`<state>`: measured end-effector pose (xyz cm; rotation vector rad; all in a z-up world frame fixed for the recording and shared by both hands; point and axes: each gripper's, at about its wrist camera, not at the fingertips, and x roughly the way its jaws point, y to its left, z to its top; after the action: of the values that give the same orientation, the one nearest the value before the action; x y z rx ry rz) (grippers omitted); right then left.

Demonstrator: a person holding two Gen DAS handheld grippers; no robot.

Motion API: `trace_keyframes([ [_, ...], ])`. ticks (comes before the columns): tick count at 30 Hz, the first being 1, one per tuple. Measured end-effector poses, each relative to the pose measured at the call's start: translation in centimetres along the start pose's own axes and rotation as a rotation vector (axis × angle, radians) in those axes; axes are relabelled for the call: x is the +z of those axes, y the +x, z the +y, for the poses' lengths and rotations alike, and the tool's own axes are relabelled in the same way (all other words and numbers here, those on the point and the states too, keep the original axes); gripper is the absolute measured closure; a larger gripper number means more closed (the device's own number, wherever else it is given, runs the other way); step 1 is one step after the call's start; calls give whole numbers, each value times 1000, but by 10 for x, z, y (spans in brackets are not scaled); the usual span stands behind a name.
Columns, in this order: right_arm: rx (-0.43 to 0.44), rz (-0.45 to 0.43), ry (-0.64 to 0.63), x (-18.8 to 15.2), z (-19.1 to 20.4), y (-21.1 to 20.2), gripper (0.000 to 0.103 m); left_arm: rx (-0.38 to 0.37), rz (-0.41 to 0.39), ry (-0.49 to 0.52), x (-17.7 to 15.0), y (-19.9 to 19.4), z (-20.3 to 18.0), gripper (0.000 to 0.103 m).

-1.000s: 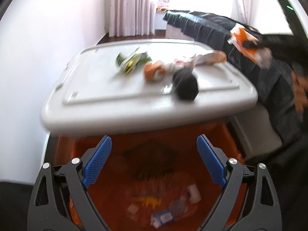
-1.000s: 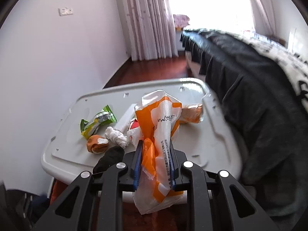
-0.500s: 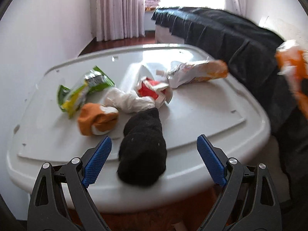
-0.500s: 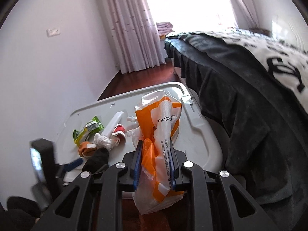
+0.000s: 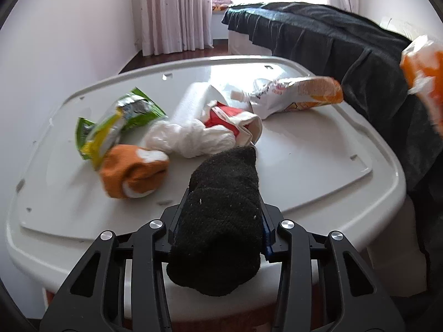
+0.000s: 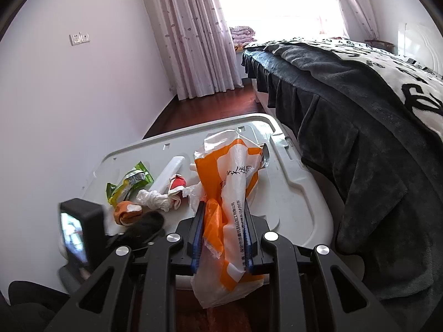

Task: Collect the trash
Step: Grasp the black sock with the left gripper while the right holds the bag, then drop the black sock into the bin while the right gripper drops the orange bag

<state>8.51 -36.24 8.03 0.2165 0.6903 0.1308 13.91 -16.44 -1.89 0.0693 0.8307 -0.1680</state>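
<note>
At lid [image 5: 318, 171] near edge: left gripper [image 5: 221, 218] closing on black sock [image 5: 221, 221].

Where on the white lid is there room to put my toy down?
The white lid is bare on its right side, between the black sock and the bed. The far edge near the curtain is bare too. The left middle is crowded around the green wrapper and orange sock.

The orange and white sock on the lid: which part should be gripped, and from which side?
Grip the orange and white sock across its rolled middle, from above and from the lid's near edge. It lies as a compact bundle, bare lid in front; the green wrapper crowds its far side.
</note>
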Motion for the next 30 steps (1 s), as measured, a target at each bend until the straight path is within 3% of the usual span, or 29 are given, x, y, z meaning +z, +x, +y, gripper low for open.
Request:
trace_keyframes([
  [11,48,24,-50,-20,29,-2,80,17,-60,-9,-17,-99,34,63],
  [19,117,103,-147,-91,83,-21,80,35,-51,-40,-70,-161,73,63],
  [24,140,149,-181,-131,105,-37,79,48,-3,-88,-113,-166,90,63],
  [30,155,221,-174,-169,119,-38,79,41,126,-117,-157,-136,93,63],
])
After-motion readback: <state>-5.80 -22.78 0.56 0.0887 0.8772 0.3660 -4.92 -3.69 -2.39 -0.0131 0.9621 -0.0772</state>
